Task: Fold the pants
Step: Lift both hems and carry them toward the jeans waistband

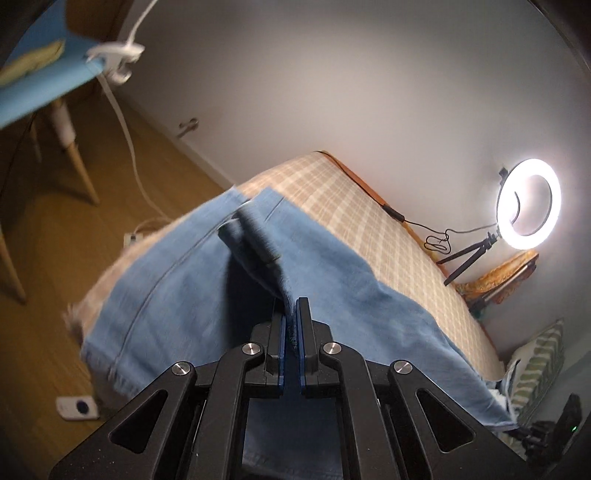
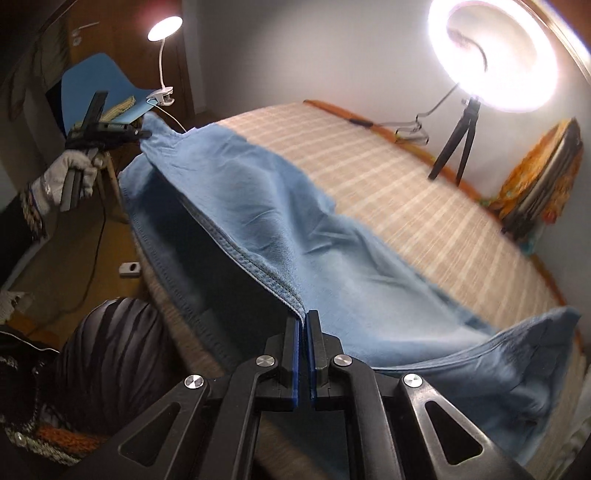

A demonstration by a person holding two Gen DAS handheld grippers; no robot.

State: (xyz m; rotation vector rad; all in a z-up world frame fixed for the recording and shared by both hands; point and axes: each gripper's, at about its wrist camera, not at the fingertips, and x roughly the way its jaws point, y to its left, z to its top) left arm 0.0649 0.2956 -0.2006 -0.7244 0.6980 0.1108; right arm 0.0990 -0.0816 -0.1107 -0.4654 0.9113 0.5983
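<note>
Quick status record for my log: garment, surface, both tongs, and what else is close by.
garment: blue pants, partly lifted, spread across the bed
surface: bed with checked cover
left tongs: shut on a fold of the pants
right tongs: shut on a stitched edge of the pants
lighting: ring light on a tripod at the far side of the bed; clip lamp on a blue chair

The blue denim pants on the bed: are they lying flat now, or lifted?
Lifted. The blue denim pants hang stretched between the shut left gripper and right gripper, opening a dark gap above the checked bed cover.
</note>
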